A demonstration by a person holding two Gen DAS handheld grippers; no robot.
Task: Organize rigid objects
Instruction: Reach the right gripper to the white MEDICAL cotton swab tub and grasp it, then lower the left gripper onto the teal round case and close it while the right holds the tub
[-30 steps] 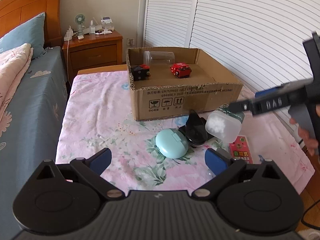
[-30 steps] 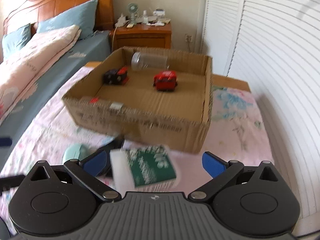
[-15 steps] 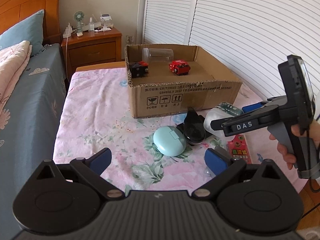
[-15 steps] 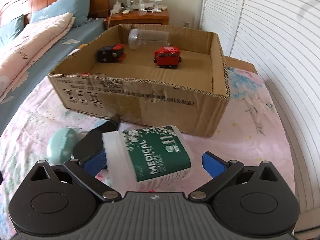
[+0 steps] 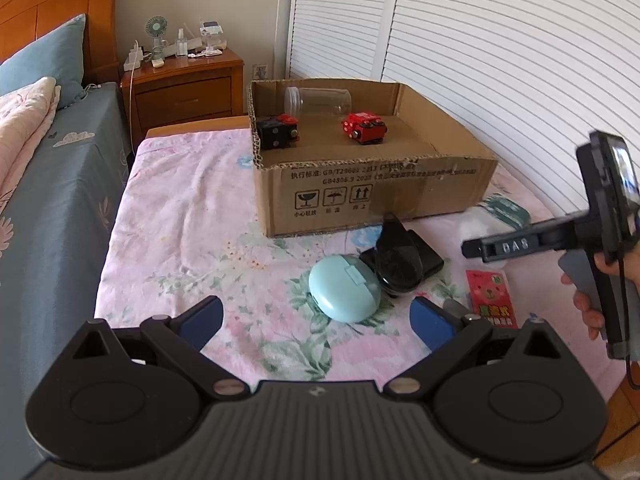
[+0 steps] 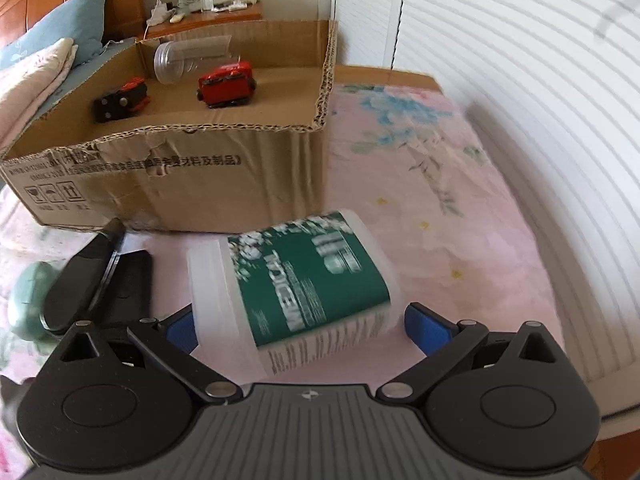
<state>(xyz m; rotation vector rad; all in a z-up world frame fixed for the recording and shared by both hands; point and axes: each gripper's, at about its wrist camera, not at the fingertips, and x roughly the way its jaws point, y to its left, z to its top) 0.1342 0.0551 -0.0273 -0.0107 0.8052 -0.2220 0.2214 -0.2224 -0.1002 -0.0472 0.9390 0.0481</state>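
An open cardboard box (image 5: pixel 400 196) (image 6: pixel 180 184) stands on the pink flowered cover. In it lie a clear jar (image 5: pixel 318 101) (image 6: pixel 188 58), a black-and-red toy (image 5: pixel 278 131) (image 6: pixel 120 100) and a red toy (image 5: pixel 364 128) (image 6: pixel 226 84). A white tub with a green label (image 6: pixel 304 280) (image 5: pixel 496 212) lies on its side in front of the box, between my right gripper's (image 6: pixel 298 322) open fingers. My left gripper (image 5: pixel 316 316) is open and empty, just short of a mint case (image 5: pixel 344 288) (image 6: pixel 24 300).
A black pointed object on a black flat case (image 5: pixel 400 256) (image 6: pixel 92 280) lies beside the mint case. A red card packet (image 5: pixel 490 296) lies at the right. A bed stands at the left, a nightstand (image 5: pixel 184 88) behind, louvred doors at the right.
My right gripper moved right and back from the box. The white tub, held up earlier, now lies lower on the cover between the open fingers. The left gripper barely moved.
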